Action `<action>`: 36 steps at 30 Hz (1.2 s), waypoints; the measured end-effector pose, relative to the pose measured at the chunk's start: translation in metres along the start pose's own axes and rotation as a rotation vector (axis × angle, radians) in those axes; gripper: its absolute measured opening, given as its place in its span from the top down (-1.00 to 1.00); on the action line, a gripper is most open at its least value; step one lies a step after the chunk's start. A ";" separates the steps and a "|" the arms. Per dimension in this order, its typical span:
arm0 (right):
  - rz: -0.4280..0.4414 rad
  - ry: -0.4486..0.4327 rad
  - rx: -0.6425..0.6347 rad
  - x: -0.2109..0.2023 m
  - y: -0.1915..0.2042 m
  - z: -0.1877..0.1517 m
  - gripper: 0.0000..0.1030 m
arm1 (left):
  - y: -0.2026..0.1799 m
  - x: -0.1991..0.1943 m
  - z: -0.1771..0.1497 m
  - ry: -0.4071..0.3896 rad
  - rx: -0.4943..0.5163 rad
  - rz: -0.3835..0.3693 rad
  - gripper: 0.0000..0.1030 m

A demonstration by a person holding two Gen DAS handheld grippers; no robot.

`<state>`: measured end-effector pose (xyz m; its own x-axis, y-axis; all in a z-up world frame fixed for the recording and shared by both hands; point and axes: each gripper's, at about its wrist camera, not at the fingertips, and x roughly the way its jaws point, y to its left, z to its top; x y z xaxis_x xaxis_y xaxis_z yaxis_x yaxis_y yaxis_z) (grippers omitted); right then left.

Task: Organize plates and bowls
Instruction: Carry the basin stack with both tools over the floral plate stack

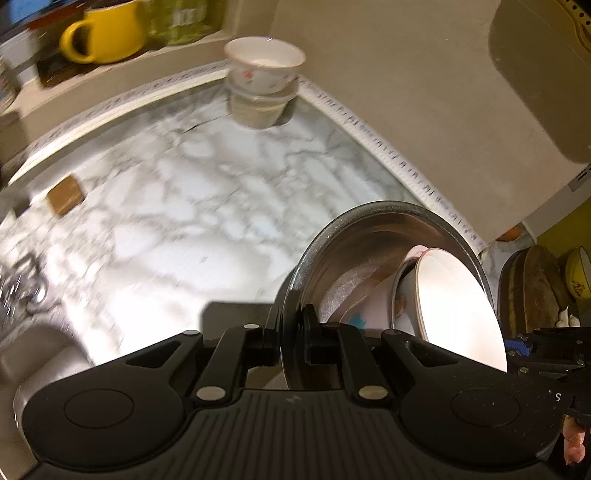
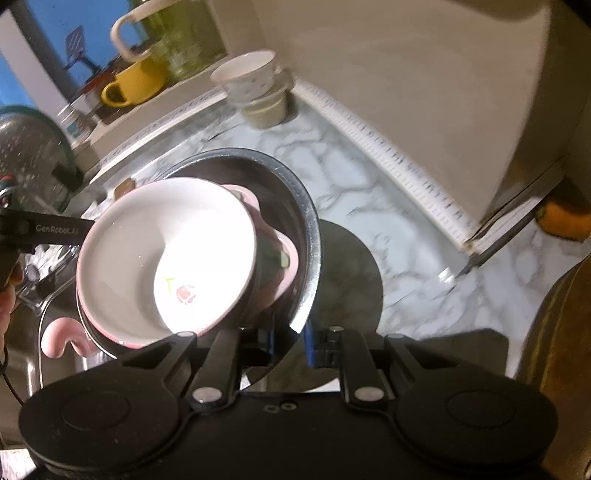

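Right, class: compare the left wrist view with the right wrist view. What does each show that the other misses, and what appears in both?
Only the left wrist view shows the left gripper clamped on the steel pan's rim.

Only the right wrist view shows the tulip motif inside the white bowl, the pink handle and the right gripper clamped on the rim.

Both show the steel pan holding crockery, the stacked cups, the yellow mug and the marble counter.

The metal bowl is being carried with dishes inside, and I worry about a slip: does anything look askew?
Yes. The metal bowl, pinched at its rim by both grippers, is tilted. The white bowl and pink cup inside lean against its wall instead of sitting flat.
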<state>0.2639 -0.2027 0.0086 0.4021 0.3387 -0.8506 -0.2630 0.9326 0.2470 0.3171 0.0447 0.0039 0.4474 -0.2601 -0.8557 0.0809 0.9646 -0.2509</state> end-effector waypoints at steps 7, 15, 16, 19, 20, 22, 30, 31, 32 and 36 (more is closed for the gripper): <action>0.011 0.052 -0.021 0.006 0.024 -0.026 0.69 | 0.020 -0.008 -0.039 0.035 -0.047 0.011 0.82; 0.000 0.108 -0.026 0.013 0.036 -0.049 0.69 | 0.029 -0.001 -0.076 0.077 -0.047 0.024 0.82; -0.002 0.113 -0.030 0.014 0.036 -0.051 0.69 | 0.029 0.001 -0.079 0.084 -0.048 0.026 0.82; -0.006 0.122 -0.036 0.016 0.037 -0.053 0.69 | 0.031 0.003 -0.085 0.092 -0.048 0.032 0.82; -0.006 0.123 -0.038 0.017 0.038 -0.053 0.69 | 0.031 0.004 -0.085 0.090 -0.046 0.034 0.82; -0.006 0.124 -0.041 0.019 0.037 -0.052 0.69 | 0.031 0.005 -0.086 0.090 -0.048 0.039 0.82; -0.010 0.135 -0.049 0.026 0.037 -0.052 0.69 | 0.034 0.010 -0.089 0.096 -0.058 0.045 0.81; -0.008 0.134 -0.047 0.026 0.037 -0.052 0.69 | 0.034 0.011 -0.089 0.097 -0.057 0.047 0.81; -0.008 0.134 -0.048 0.026 0.037 -0.052 0.69 | 0.034 0.011 -0.089 0.097 -0.054 0.047 0.81; -0.004 0.131 -0.045 0.028 0.035 -0.053 0.68 | 0.033 0.011 -0.088 0.094 -0.051 0.046 0.81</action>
<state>0.2198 -0.1674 -0.0315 0.2862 0.3127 -0.9057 -0.3015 0.9266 0.2246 0.2461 0.0701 -0.0539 0.3644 -0.2207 -0.9047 0.0159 0.9728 -0.2309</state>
